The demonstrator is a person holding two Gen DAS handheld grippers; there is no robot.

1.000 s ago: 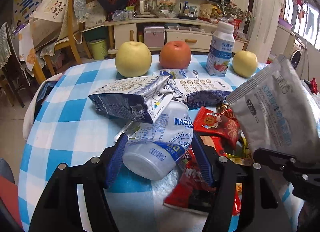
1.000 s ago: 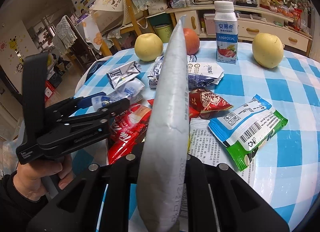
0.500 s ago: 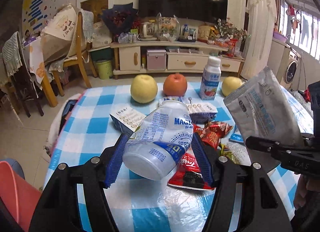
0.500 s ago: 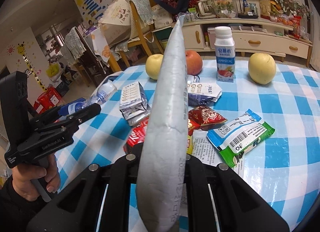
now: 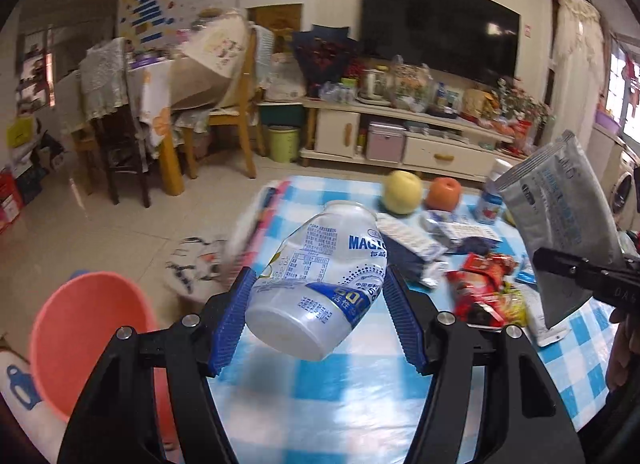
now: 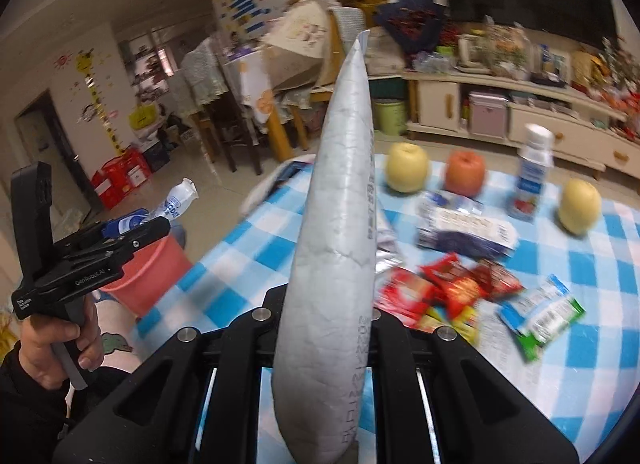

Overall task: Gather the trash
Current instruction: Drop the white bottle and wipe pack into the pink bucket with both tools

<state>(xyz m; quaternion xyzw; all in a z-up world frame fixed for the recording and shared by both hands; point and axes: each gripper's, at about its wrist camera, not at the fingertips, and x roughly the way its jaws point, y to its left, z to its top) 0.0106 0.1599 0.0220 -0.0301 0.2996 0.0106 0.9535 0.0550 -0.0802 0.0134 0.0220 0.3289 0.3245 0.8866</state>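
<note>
My left gripper (image 5: 320,296) is shut on a white plastic bottle (image 5: 320,264) with a blue label, held tilted above the left edge of the blue-checked table (image 5: 340,392). My right gripper (image 6: 324,304) is shut on a silver foil pouch (image 6: 340,223) that stands upright between its fingers. The left wrist view shows that pouch (image 5: 560,219) at the right, beside the bottle. An orange-red bucket (image 5: 80,328) stands on the floor below and left of the table. More trash lies on the cloth: red wrappers (image 5: 480,284), a flattened blue carton (image 5: 412,244) and a green-white packet (image 6: 540,312).
Two yellow apples (image 6: 408,171) (image 6: 580,203), an orange-red apple (image 6: 464,173) and an upright milk bottle (image 6: 532,179) stand at the table's far side. Chairs, a covered table and a TV cabinet (image 5: 420,135) lie beyond. A person's hand (image 6: 52,348) grips the left tool.
Both grippers have risen and swung left, away from the trash pile, each keeping its load. The bottle left the cloth, and the bucket has come into view at the lower left.
</note>
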